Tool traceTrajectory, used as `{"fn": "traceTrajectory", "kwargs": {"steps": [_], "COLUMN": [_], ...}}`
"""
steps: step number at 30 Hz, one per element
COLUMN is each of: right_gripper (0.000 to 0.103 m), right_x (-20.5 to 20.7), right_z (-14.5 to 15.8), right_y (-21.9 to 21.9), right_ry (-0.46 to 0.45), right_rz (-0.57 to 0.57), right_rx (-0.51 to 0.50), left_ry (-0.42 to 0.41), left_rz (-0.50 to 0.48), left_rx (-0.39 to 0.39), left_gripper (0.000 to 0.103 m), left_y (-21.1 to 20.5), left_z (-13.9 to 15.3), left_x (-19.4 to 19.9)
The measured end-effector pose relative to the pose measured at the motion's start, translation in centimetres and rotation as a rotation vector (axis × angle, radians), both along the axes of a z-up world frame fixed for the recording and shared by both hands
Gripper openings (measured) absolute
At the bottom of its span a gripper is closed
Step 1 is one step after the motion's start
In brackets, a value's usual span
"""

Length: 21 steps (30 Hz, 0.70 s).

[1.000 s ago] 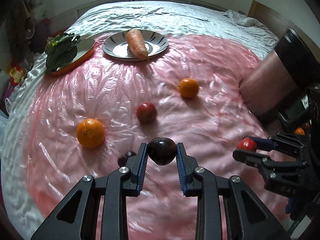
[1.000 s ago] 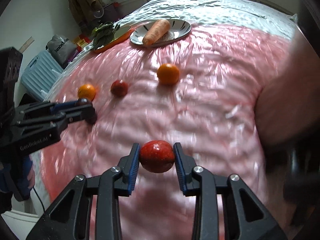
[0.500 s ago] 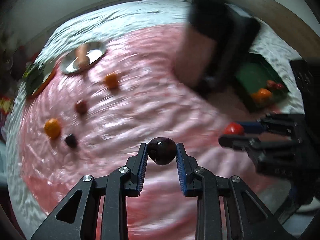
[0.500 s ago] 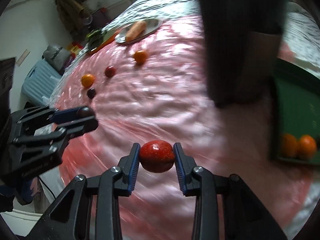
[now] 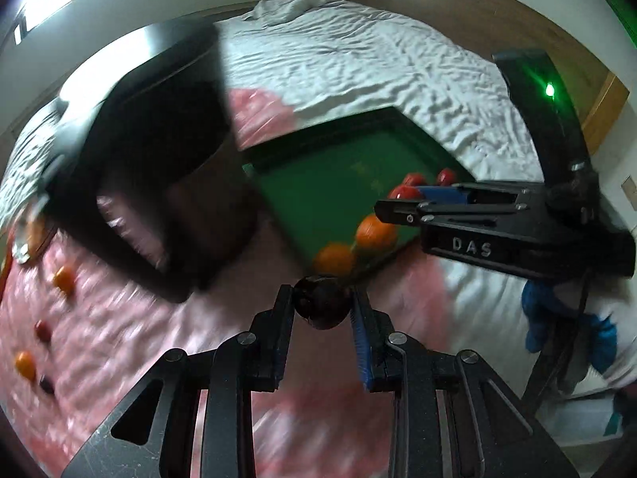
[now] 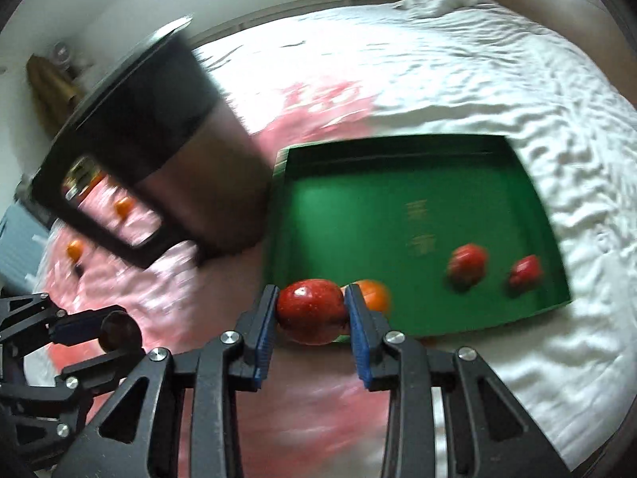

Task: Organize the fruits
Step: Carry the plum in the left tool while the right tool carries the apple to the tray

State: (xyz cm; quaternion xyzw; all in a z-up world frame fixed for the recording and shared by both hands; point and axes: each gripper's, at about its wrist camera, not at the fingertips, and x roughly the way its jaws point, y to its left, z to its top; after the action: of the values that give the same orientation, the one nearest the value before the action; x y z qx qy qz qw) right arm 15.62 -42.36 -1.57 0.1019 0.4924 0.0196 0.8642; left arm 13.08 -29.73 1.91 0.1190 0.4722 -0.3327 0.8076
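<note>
My left gripper (image 5: 320, 296) is shut on a dark plum (image 5: 323, 310), just short of the near corner of a green tray (image 5: 318, 183). In the right wrist view my right gripper (image 6: 310, 298) is shut on a red apple (image 6: 310, 316) over the tray's (image 6: 358, 207) near edge. The tray holds two oranges (image 5: 374, 231) and two red fruits (image 6: 467, 265). Each gripper shows in the other's view: the right gripper (image 5: 398, 199) is over the tray, and the left gripper (image 6: 121, 332) with its plum is at lower left.
A dark boxy object (image 6: 151, 151) stands just left of the tray on the pink sheet (image 5: 119, 318). Several loose fruits lie far left on the sheet, among them an orange (image 5: 63, 279) and a red one (image 5: 43, 330). White bedding (image 6: 477, 79) surrounds the tray.
Both grippers have swung right together with their fruit, away from the loose fruits and plates. The green tray has come into view and now lies right ahead of them.
</note>
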Motion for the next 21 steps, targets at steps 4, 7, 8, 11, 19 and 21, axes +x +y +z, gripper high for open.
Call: {"fn": "traceTrajectory", "kwargs": {"steps": [4,7,8,11,19,21], "right_gripper": [0.054,0.054,0.054,0.054,0.054,0.054], "right_x": [1.9,3.8,4.3,5.9,9.9,10.6], "right_z": [-0.2,-0.6,-0.7,-1.4,-4.5,-5.2], "right_y": [-4.3,-6.9,-7.7,-10.1,-13.2,-13.7], "right_ry": [-0.028,-0.039,-0.042,-0.041,-0.002,0.006], "right_rz": [-0.063,-0.103,-0.11,-0.134,-0.137,-0.135], "right_rx": [-0.031,-0.05,-0.056,-0.064,-0.084,-0.085], "left_ry": [-0.015,-0.018,-0.016,-0.015,0.009,0.018], "left_rz": [-0.014,-0.017,-0.015,-0.003,0.06,0.071], "left_rx": [-0.01,-0.004,-0.003,0.006,0.052,0.059], "left_gripper": [0.024,0.024,0.024,0.024,0.024,0.024], "left_y": [-4.6,-7.4,-7.9,-10.4,-14.4,-15.1], "left_z": [-0.2,-0.9,-1.2,-2.2,-5.8,-6.5], "left_x": [2.8,5.0,5.5,7.8,12.1,12.7]}}
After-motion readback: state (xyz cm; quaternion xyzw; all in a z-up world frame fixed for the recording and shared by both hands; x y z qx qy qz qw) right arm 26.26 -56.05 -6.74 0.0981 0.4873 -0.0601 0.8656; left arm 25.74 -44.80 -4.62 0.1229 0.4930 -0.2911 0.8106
